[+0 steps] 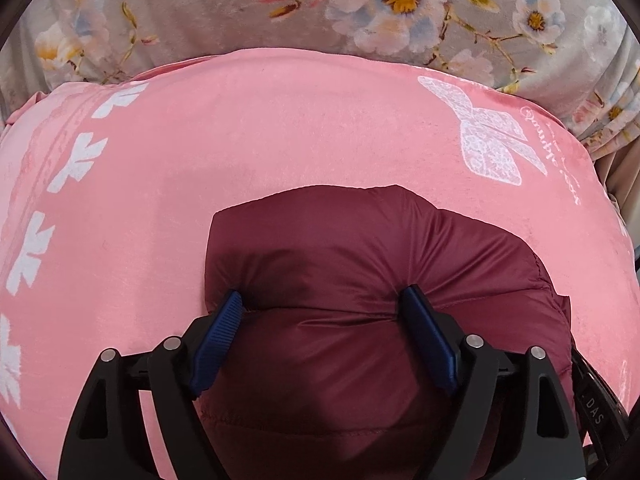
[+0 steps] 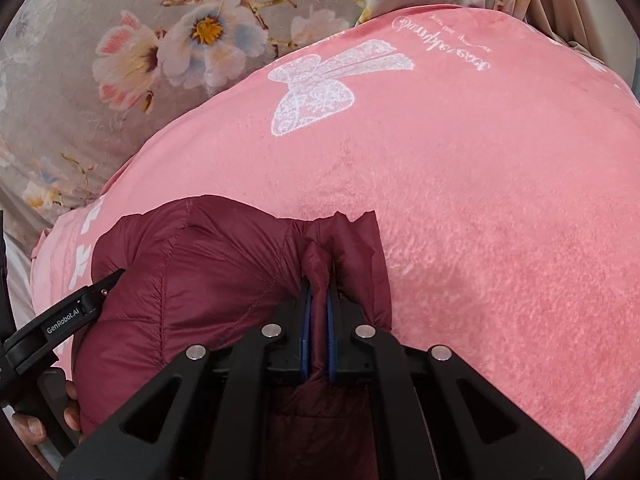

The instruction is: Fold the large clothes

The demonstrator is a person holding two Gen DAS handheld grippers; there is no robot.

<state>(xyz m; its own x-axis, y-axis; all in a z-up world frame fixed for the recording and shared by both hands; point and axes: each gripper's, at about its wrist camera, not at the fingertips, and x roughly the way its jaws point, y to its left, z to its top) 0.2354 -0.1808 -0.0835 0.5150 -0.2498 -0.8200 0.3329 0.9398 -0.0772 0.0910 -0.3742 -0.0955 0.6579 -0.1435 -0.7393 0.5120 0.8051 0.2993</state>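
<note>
jacket point(image 1: 360, 248): maroon | blanket point(image 1: 240, 140): pink, white bows | sheet point(image 1: 180, 12): grey floral

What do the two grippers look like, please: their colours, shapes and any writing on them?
Both the left gripper and the right gripper have black angular frames with triangular cut-outs, round silver bolts and ribbed dark blue pads. White "GenRobot.AI" lettering marks the left one's side.

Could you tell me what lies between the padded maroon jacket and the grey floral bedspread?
A stretch of pink plush blanket, printed with a white lace bow, separates the maroon jacket from the floral bedspread; both wrist views show it.
</note>
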